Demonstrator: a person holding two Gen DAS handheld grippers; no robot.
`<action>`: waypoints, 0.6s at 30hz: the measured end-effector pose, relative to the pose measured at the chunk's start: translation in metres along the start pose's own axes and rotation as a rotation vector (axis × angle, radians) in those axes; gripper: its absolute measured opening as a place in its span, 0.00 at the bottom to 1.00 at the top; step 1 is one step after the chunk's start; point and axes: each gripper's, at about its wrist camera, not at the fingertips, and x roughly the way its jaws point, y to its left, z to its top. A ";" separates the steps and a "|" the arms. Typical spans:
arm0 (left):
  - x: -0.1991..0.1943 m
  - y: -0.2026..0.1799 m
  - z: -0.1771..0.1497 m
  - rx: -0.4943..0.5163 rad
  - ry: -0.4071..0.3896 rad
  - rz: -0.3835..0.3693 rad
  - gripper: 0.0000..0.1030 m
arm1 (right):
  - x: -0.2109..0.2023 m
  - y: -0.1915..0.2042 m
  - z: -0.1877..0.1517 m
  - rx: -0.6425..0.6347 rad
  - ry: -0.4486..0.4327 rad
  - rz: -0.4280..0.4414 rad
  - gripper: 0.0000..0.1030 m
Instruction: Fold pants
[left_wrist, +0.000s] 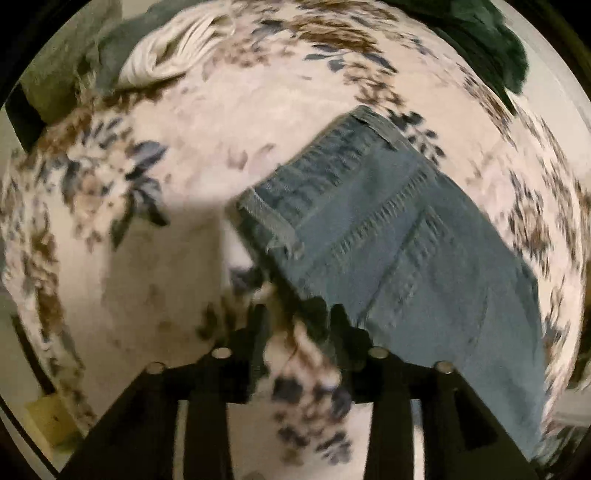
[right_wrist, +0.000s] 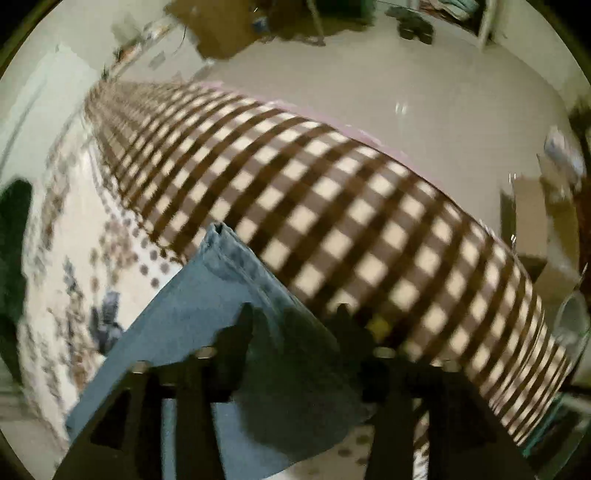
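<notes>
Jeans (left_wrist: 388, 236) are the job here, a blue denim pair lying on a bed, and both views are smeared with motion blur. Starting at the left gripper (left_wrist: 299, 317): its jaws stand apart with nothing between them, only floral bedspread (left_wrist: 207, 122) showing through the gap, and its right finger sits just at the near edge of the denim without pinching it. From there the jeans run away up and to the right, waistband end farthest out, with a belt loop, stitched seams and what looks like a back pocket facing up, so the seat side is uppermost. Over at the right gripper (right_wrist: 295, 317), the jaws are also spread, and a flap of denim (right_wrist: 236, 295) lies in the gap between the fingers; whether they are pressing on it I cannot tell, since the fabric looks draped rather than pinched. That piece rises to a hemmed corner just ahead of the fingertips. Beyond it a brown-and-cream checked blanket (right_wrist: 332, 206) stretches along the bed's edge, with pale floor (right_wrist: 406, 81) behind. Farther out in the left view sit a white bundle of cloth (left_wrist: 177, 48) and a dark green garment (left_wrist: 480, 40). By my reckoning the fold is at an early or middle stage: the pants look laid flat and possibly halved lengthwise, with the crosswise folds not yet made.
</notes>
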 end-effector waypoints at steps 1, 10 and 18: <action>-0.006 -0.007 -0.009 0.037 -0.011 0.021 0.46 | -0.001 -0.009 -0.006 0.024 0.007 0.013 0.57; -0.001 -0.110 -0.062 0.274 0.026 -0.043 0.77 | 0.003 -0.036 -0.048 0.133 -0.010 0.054 0.21; 0.001 -0.213 -0.083 0.476 0.041 -0.116 0.77 | -0.017 -0.004 -0.030 -0.123 0.013 -0.119 0.19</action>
